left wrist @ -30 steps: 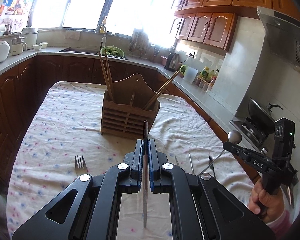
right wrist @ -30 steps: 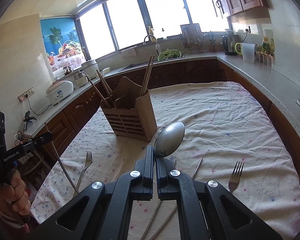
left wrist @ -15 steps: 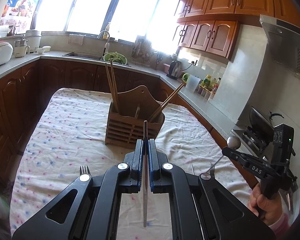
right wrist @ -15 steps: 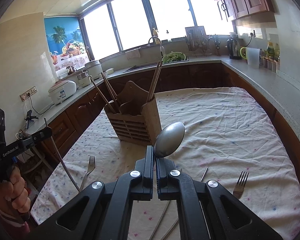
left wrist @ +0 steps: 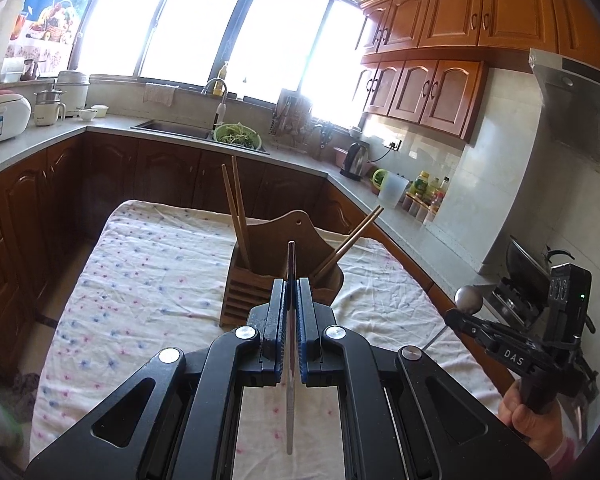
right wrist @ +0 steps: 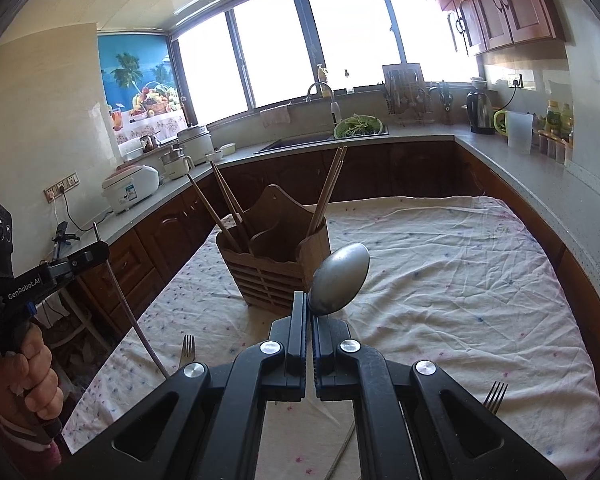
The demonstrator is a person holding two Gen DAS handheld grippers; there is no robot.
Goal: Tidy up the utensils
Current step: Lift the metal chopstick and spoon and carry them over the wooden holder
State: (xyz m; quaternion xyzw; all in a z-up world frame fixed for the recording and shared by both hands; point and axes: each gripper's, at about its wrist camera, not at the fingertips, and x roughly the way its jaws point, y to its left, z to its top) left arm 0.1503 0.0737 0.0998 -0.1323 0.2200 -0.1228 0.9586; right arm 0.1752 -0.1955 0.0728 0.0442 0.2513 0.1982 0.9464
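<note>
Spoon [right wrist: 340, 279], dull grey metal, oval bowl facing the right wrist camera, is standing up just beyond the tips of the right gripper [right wrist: 311, 312], whose jaws are clamping shut on its neck; its handle is running back below the jaws.

Thin metal utensil [left wrist: 291, 344], seen edge-on as a narrow silver strip, is being pinched between the closed jaws of the left gripper [left wrist: 291, 284]; one end is poking out ahead of the tips, the other is hanging below them toward the camera. Which kind of utensil it is cannot be told.

Wooden utensil holder [right wrist: 274, 264], slatted front, several compartments, arched back panel with a hole, is standing ahead of both sets of jaws on the surface, which is wearing a flower-dotted white cloth [right wrist: 440, 280]. Brown chopsticks [right wrist: 328, 192] are leaning out of its left and right compartments.

Forks are lying on the cloth, one [right wrist: 187, 347] left of the right jaws, one [right wrist: 494, 396] right of them.
</note>
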